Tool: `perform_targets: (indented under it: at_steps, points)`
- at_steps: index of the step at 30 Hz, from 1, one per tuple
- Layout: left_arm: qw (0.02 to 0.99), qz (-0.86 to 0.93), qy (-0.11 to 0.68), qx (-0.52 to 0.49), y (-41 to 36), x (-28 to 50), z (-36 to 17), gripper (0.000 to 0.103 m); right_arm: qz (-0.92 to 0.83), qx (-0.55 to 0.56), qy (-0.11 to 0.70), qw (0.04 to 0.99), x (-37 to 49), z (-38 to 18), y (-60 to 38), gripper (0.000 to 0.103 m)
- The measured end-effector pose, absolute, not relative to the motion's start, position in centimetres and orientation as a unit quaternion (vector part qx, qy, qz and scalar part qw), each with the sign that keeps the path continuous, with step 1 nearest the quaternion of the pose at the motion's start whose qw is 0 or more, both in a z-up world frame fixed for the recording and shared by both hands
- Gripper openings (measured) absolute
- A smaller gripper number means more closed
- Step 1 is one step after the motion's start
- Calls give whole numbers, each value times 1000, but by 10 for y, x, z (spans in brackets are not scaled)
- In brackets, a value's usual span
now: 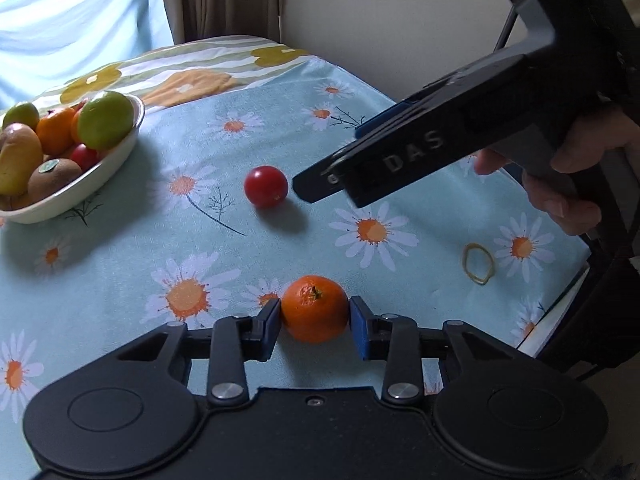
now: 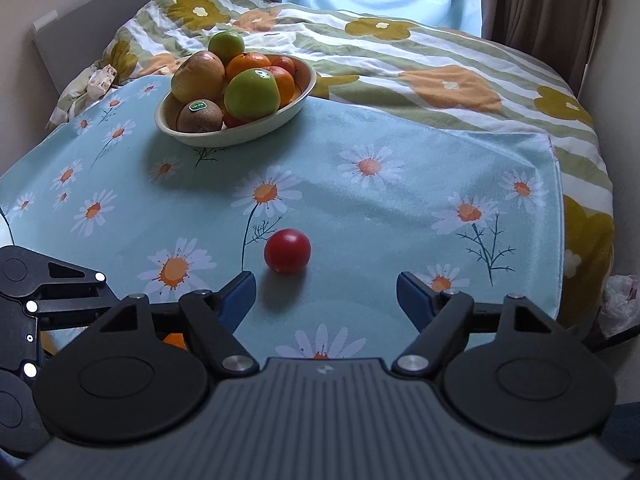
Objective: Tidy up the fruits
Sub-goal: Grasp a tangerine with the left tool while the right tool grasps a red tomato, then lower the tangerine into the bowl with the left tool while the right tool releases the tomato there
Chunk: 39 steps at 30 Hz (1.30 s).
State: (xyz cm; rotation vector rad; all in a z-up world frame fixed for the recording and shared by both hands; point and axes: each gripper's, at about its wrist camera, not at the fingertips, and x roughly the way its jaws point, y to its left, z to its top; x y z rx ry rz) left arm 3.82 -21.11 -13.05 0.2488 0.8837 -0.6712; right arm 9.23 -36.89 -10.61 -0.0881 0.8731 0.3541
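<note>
A small orange (image 1: 315,309) sits on the daisy cloth between the blue pads of my left gripper (image 1: 315,318); the left pad touches it and the right pad is at its edge. A red tomato (image 1: 266,186) lies further on, just left of my right gripper's tips (image 1: 320,190). In the right wrist view the tomato (image 2: 287,250) lies ahead of my open, empty right gripper (image 2: 326,294). A cream bowl (image 1: 100,172) full of fruit stands at the far left; it also shows in the right wrist view (image 2: 240,136).
A yellow rubber band (image 1: 478,263) lies on the cloth at the right. The table's right edge (image 1: 560,296) is close. A flowered quilt (image 2: 440,64) lies beyond the table. A person's hand (image 1: 560,184) holds the right gripper.
</note>
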Motion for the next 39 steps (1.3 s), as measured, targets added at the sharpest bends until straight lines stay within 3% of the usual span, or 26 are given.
perform_targets:
  at_steps: [11,18,22,39]
  points:
    - [859,-264,427,100,-180,44,-129,40,195,-47,426,882,109,-119,-348,69]
    - [866,-236,432,89,-161,45,-129,39,203,-50,425,881,117,-123,-338,62]
    - [870,-222,433,83,-156,44,-128,39,202,-52,430,878,121,-127,-334,46]
    - [910,-142,387,49,-124,47,-57,39,218,-36,390,894,109,-63,-336,45]
